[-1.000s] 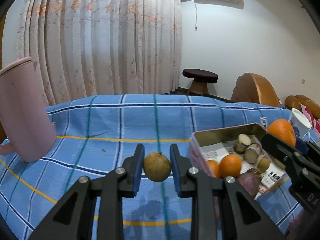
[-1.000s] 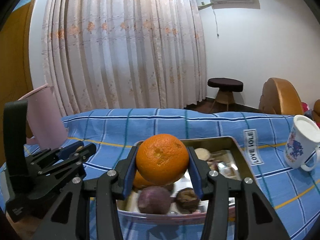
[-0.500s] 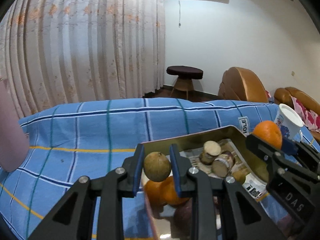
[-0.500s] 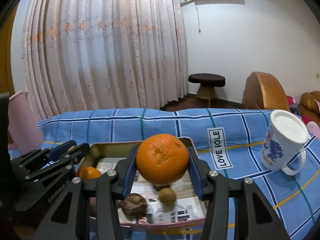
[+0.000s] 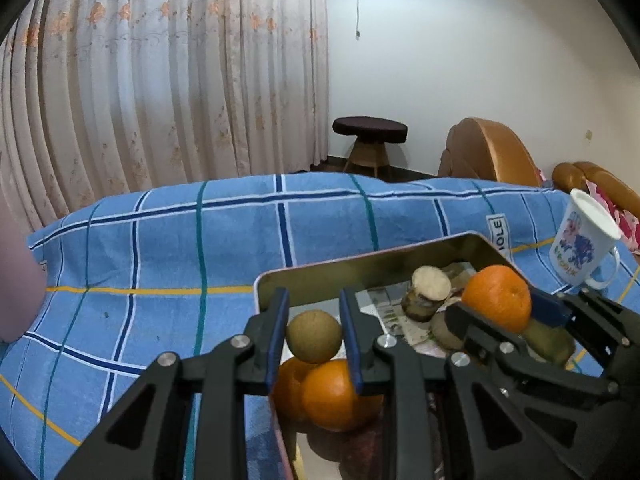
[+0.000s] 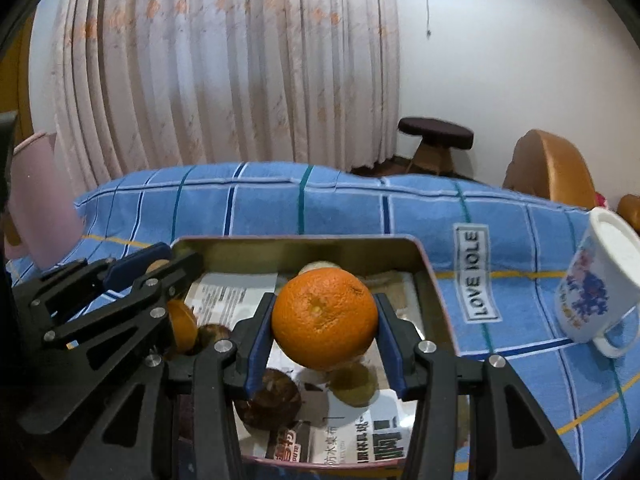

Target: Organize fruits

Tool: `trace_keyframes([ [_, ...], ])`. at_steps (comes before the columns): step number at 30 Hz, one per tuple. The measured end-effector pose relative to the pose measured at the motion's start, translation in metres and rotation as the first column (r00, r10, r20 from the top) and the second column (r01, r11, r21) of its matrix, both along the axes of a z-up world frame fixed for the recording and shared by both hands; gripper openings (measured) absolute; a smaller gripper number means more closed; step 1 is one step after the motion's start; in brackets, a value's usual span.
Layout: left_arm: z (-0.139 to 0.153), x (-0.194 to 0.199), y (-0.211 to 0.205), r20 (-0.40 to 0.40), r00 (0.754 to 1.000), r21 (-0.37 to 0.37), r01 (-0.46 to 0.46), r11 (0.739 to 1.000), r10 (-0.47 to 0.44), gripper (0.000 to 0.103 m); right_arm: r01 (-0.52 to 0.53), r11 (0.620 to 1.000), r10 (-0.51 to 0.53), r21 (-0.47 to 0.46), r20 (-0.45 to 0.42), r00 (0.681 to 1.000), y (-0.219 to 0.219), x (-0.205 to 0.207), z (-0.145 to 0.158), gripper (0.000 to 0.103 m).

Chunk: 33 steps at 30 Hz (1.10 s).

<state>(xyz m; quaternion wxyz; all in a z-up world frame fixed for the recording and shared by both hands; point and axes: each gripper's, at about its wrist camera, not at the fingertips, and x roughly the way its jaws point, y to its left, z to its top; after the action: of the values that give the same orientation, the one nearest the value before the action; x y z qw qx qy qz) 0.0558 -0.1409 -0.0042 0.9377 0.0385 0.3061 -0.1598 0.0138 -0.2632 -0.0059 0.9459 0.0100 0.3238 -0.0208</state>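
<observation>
Small brown round fruit (image 5: 314, 336) pinched between the blue pads of the left gripper (image 5: 313, 338), held over the near-left corner of the metal tray (image 6: 430, 280), just above two oranges (image 5: 336, 394) lying inside it. Large orange (image 6: 325, 317) clamped in the right gripper (image 6: 325, 322), hanging over the tray's middle, above a dark fruit (image 6: 267, 402) and a greenish one (image 6: 354, 384) on printed paper lining (image 6: 360, 444). Cut root pieces (image 5: 428, 292) toward the far side. Tray resting on the blue checked cloth (image 5: 168, 248) over the surface; white printed mug (image 6: 600, 284) to the right, pink jug (image 6: 36, 200) at far left
</observation>
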Motion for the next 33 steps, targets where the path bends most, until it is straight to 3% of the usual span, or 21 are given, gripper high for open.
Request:
trace_keyframes([
  [4, 0.000, 0.000, 0.001, -0.005, 1.000, -0.010, 0.004, 1.000, -0.005, 0.028, -0.038, 0.997, 0.041, 0.067, -0.041, 0.998, -0.005, 0.006, -0.007, 0.051],
  [12, 0.004, -0.008, 0.001, 0.014, 1.000, 0.009, 0.003, 1.000, -0.003, 0.029, -0.109, 0.973, 0.117, 0.206, -0.028, 0.993, -0.015, 0.002, -0.009, 0.053],
  [15, 0.008, -0.012, 0.002, 0.032, 0.999, 0.017, -0.012, 1.000, 0.011, 0.042, -0.127, 0.959, 0.136, 0.254, -0.020, 0.990, -0.021, 0.002, -0.006, 0.054],
  [17, 0.011, -0.015, 0.006, 0.045, 0.999, 0.003, -0.030, 1.000, 0.030, 0.062, -0.137, 0.941, 0.146, 0.310, -0.006, 0.989, -0.027, 0.002, -0.005, 0.054],
  [21, 0.016, -0.015, 0.015, 0.028, 0.998, -0.038, -0.049, 0.998, 0.051, 0.082, -0.155, 0.876, 0.157, 0.456, 0.034, 0.987, -0.041, 0.000, -0.004, 0.056],
  [23, 0.016, -0.017, 0.015, 0.037, 0.998, -0.034, -0.044, 0.998, 0.045, 0.099, -0.147, 0.858, 0.138, 0.492, 0.054, 0.989, -0.046, -0.002, -0.002, 0.060],
  [25, 0.018, -0.022, 0.012, 0.062, 0.997, -0.026, -0.036, 0.999, 0.037, 0.102, -0.144, 0.851, 0.125, 0.506, 0.072, 0.990, -0.048, -0.004, -0.001, 0.061],
  [28, 0.019, -0.028, 0.009, 0.077, 0.997, -0.012, -0.029, 1.000, 0.030, 0.103, -0.132, 0.868, 0.101, 0.478, 0.090, 0.991, -0.045, -0.008, 0.004, 0.062],
  [33, 0.018, -0.033, 0.015, 0.092, 0.994, -0.009, -0.064, 0.998, 0.064, 0.103, -0.084, 0.948, 0.034, 0.307, 0.166, 0.985, -0.030, -0.020, 0.018, 0.062],
])
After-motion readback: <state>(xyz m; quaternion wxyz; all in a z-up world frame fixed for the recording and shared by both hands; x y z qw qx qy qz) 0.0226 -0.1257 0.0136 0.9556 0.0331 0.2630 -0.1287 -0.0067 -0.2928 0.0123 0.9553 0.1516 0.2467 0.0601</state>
